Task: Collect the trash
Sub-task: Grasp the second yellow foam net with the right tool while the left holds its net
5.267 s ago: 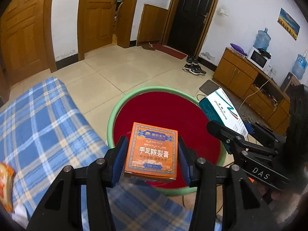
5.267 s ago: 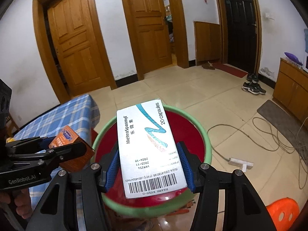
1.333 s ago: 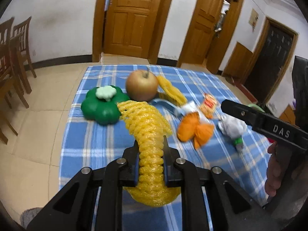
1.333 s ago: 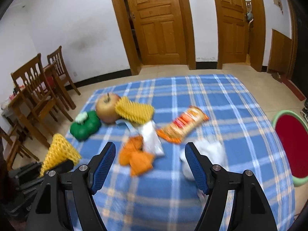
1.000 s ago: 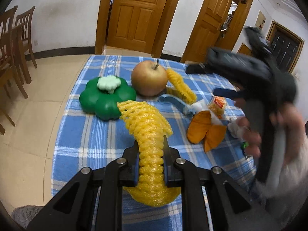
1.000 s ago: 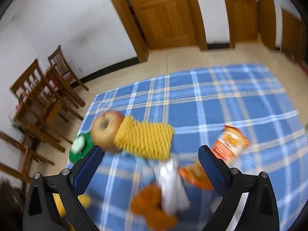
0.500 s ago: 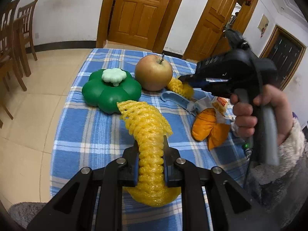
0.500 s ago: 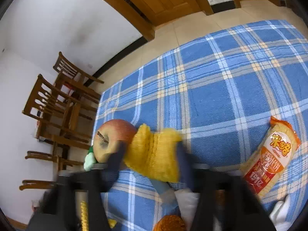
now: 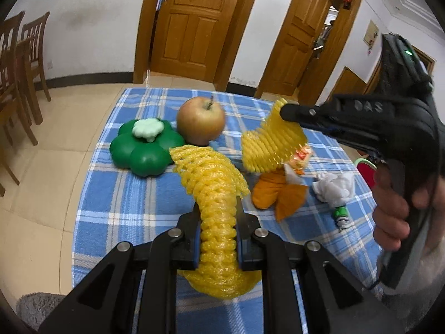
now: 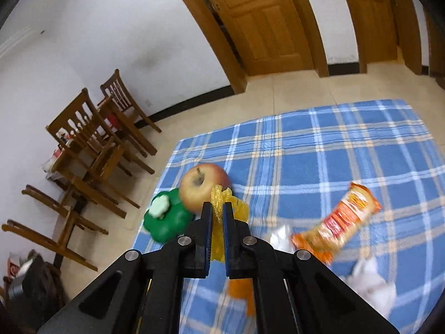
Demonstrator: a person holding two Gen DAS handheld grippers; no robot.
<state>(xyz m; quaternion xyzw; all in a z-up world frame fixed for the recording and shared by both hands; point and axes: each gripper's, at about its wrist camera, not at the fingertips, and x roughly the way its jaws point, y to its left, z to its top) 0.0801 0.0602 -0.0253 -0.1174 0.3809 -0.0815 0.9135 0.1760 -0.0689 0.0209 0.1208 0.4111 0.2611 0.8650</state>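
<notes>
- The table (image 9: 111, 194), covered by a blue plaid cloth, carries everything; wooden chairs (image 10: 83, 150) stand on the floor off its left edge.
- Near the far left corner sits a green flower-shaped container (image 9: 144, 150) with a pale knob, and a whole apple (image 9: 200, 120) touches its right side.
- The left gripper (image 9: 217, 224) is clamped on a yellow foam fruit net (image 9: 214, 194), which bulges out above and below the pads and hangs over the near edge of the table.
- The right gripper (image 10: 217, 211) is closed narrowly on a second yellow foam net (image 9: 272, 144); in the left wrist view this net is lifted clear of the cloth, just right of the apple. A person's hand (image 9: 395, 208) grips the handle.
- Below the raised net lie orange peels (image 9: 278, 194) in the middle of the table.
- An orange snack wrapper (image 10: 345, 220) lies to the right of the peels, slightly blurred.
- A crumpled white tissue (image 9: 333, 189) rests toward the right edge, with a small green-and-white item just beside it that is too small to identify.
</notes>
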